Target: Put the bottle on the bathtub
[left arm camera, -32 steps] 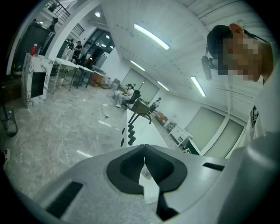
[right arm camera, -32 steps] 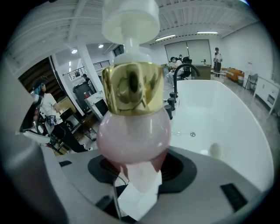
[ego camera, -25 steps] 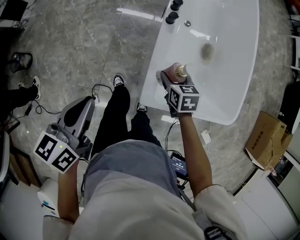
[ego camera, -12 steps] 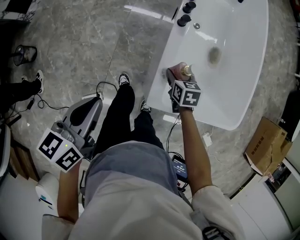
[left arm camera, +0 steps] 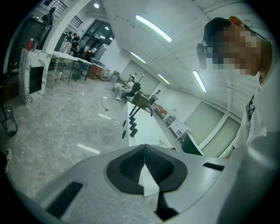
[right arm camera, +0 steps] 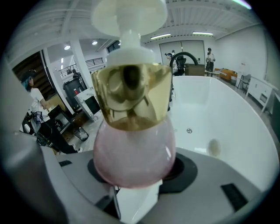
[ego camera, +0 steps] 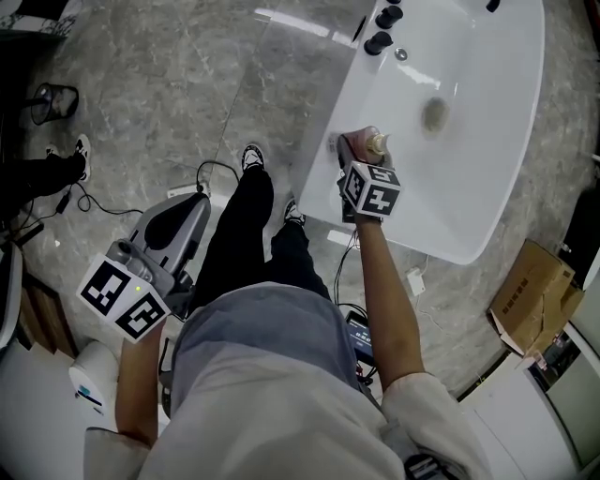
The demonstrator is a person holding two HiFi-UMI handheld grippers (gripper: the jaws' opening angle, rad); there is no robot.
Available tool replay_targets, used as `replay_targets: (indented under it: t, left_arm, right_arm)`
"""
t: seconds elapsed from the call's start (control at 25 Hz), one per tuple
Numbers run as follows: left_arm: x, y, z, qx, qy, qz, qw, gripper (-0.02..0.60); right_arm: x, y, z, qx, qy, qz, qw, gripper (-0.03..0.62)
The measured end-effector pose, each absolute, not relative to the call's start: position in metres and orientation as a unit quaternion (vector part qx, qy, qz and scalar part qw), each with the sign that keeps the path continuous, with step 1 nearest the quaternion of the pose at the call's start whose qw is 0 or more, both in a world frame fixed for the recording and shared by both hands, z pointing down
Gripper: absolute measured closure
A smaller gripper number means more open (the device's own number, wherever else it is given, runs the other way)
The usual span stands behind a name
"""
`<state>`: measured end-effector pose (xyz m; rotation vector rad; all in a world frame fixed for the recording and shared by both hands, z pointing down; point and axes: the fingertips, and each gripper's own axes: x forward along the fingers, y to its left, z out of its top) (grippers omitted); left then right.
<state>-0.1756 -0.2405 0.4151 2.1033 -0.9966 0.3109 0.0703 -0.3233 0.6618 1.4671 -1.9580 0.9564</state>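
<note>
A round pink bottle (ego camera: 361,142) with a gold collar and white pump stands upright between my right gripper's (ego camera: 352,150) jaws at the near rim of the white bathtub (ego camera: 469,141). In the right gripper view the bottle (right arm camera: 133,148) fills the middle, my right gripper (right arm camera: 135,188) is shut on its belly, and the bathtub (right arm camera: 227,118) lies behind it. My left gripper (ego camera: 178,217) hangs low at the left over the floor, far from the tub. In its own view my left gripper (left arm camera: 144,173) is shut, with nothing between its jaws.
Black taps (ego camera: 380,28) sit on the tub's far rim, and a drain (ego camera: 434,114) is in its basin. A cardboard box (ego camera: 532,286) lies at the right. A cable (ego camera: 211,173) runs over the marble floor. At the far left are a wire basket (ego camera: 44,101) and another person's shoe (ego camera: 80,150).
The head view has drifted, so the tub sits slightly more to the right. My right gripper stays shut on the bottle at the tub's near rim. The left gripper has hardly moved.
</note>
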Motion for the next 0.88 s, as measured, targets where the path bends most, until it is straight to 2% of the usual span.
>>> replay_targets:
  t: [0.88]
  left_arm:
    - [-0.163, -0.226, 0.404, 0.83, -0.394, 0.118, 0.377, 0.574]
  right_arm:
    - [0.05, -0.3, 0.663, 0.539, -0.727, 0.334, 0.265, 0.358]
